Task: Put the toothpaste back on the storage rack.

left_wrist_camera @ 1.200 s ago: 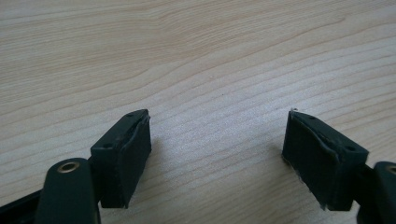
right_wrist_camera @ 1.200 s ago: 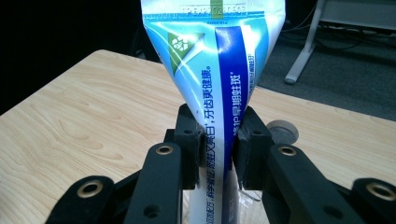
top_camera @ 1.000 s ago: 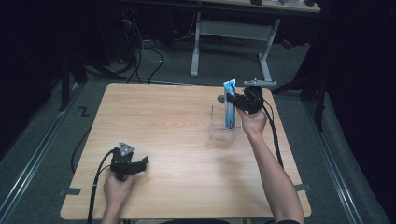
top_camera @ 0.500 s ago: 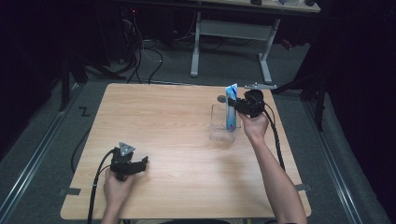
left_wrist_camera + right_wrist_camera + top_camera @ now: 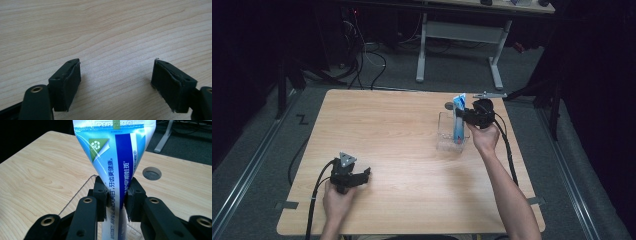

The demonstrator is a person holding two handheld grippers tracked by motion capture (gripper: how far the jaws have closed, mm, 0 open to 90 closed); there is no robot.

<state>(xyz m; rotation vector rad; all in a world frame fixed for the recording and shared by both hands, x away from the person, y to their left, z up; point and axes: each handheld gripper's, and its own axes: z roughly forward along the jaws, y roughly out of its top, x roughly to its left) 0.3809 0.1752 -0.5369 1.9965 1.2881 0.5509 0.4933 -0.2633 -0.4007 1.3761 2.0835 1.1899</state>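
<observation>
Right gripper (image 5: 463, 116): right of centre in the high view, clamped on the toothpaste tube. In the right gripper view (image 5: 116, 196) both pads are squeezed in against the tube's sides, so yeah, solid grip.

Toothpaste tube (image 5: 458, 120): blue and white, standing pretty much upright with the flat crimped end up top. Its lower end sits down inside the clear container. In the right gripper view (image 5: 117, 157) it runs up the middle of the frame, with a green recycling patch and printed text on it.

Clear container (image 5: 447, 136): see-through plastic box on the table, right of centre in the high view, just left of the right hand. In the right gripper view (image 5: 80, 192) you can catch its thin rim down behind the jaws.

Right hand (image 5: 484, 137): comes up from the lower right, wrapped around the gripper body, cable trailing back along the forearm.

Left gripper (image 5: 362, 175): lower left in the high view, down low by the near edge of the table. Jaws wide apart, nothing between them. The left gripper view (image 5: 116, 82) has just bare wood between the two black pads.

Left hand (image 5: 337, 197): bottom left, holding that gripper.

Table (image 5: 382, 125): light wood top, with a round cable hole (image 5: 449, 105) near the far edge, just behind the container.
</observation>
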